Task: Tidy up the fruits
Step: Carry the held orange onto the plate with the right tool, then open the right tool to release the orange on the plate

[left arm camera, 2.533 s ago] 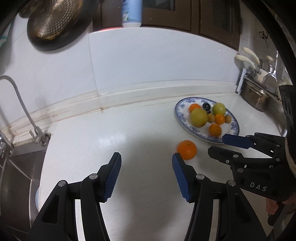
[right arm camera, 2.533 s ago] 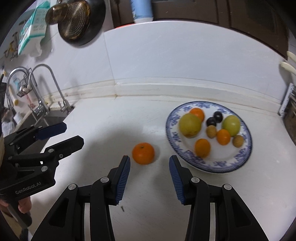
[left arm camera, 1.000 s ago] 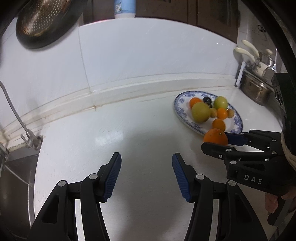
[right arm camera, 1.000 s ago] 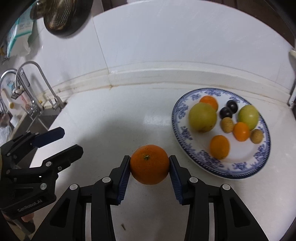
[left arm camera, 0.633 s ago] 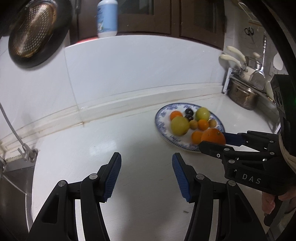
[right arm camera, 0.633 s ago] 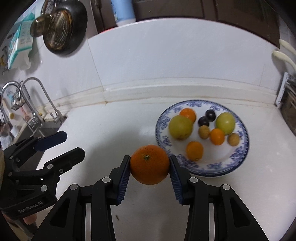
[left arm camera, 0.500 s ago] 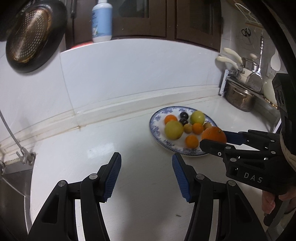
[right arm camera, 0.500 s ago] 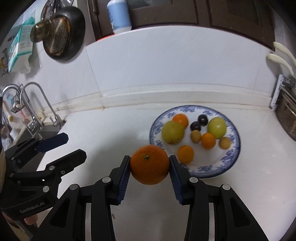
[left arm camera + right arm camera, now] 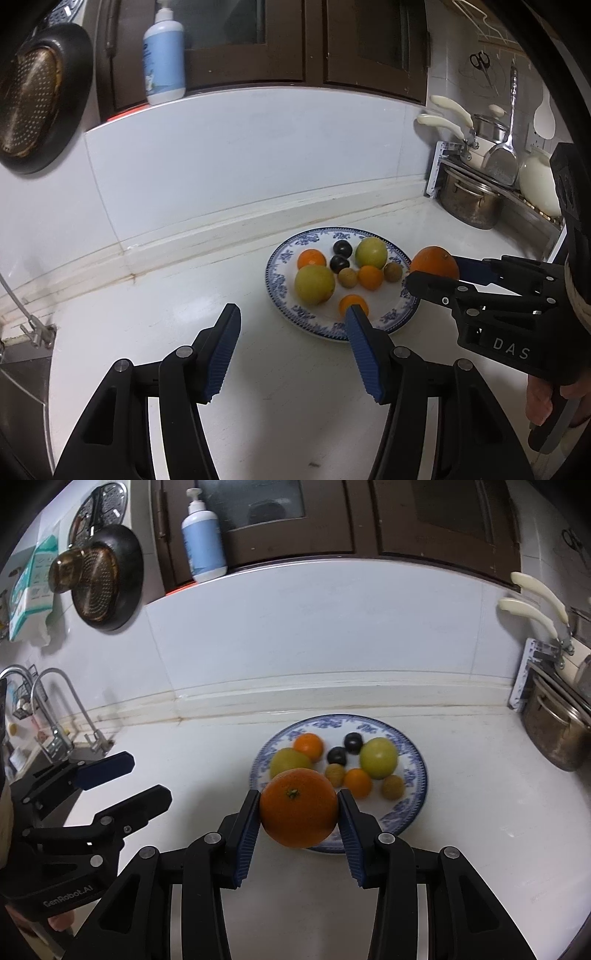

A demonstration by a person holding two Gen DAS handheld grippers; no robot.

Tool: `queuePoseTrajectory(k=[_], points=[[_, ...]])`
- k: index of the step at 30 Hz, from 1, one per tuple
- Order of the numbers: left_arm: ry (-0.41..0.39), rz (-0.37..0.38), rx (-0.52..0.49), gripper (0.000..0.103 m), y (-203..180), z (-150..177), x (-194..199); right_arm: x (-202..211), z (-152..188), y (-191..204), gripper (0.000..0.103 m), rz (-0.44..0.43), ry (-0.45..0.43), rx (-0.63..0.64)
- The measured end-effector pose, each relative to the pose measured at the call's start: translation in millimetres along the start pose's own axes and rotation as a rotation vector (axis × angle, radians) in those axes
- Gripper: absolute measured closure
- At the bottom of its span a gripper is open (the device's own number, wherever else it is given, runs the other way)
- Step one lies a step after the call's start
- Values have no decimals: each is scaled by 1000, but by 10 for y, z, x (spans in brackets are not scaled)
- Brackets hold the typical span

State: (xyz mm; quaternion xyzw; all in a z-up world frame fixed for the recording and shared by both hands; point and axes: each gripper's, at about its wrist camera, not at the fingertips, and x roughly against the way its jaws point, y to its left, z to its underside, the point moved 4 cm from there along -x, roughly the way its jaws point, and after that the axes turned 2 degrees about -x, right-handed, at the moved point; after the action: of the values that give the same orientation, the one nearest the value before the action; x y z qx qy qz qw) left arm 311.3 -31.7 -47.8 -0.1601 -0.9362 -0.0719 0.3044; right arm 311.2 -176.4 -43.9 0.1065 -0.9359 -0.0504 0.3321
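My right gripper is shut on a large orange, held in the air over the near rim of a blue-and-white plate. The plate holds several fruits: two yellow-green ones, small oranges, dark plums and brown ones. In the left wrist view the same orange hangs at the plate's right edge, between the right gripper's fingers. My left gripper stands open above the counter with nothing between its blue pads, just short of the plate's near side.
The white counter ends at a white tiled wall. A sink with a tap lies to the left. A steel pot and a utensil rack stand at the right. A pan hangs on the wall, a pump bottle on the ledge.
The right gripper closed on the orange on the counter, lifted it and carried it toward the plate. Both grippers rose and drew back; the plate shifted left in the left wrist view.
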Motion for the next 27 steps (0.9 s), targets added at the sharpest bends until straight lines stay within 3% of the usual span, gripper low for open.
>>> queuePoseTrajectory(k=[12, 27], points=[[69, -21, 23, 45, -162, -46, -418, -332, -16, -402, 61, 34, 57, -11], [147, -67, 30, 45, -135, 89, -758, -1032, 179, -628, 61, -17, 220, -43]])
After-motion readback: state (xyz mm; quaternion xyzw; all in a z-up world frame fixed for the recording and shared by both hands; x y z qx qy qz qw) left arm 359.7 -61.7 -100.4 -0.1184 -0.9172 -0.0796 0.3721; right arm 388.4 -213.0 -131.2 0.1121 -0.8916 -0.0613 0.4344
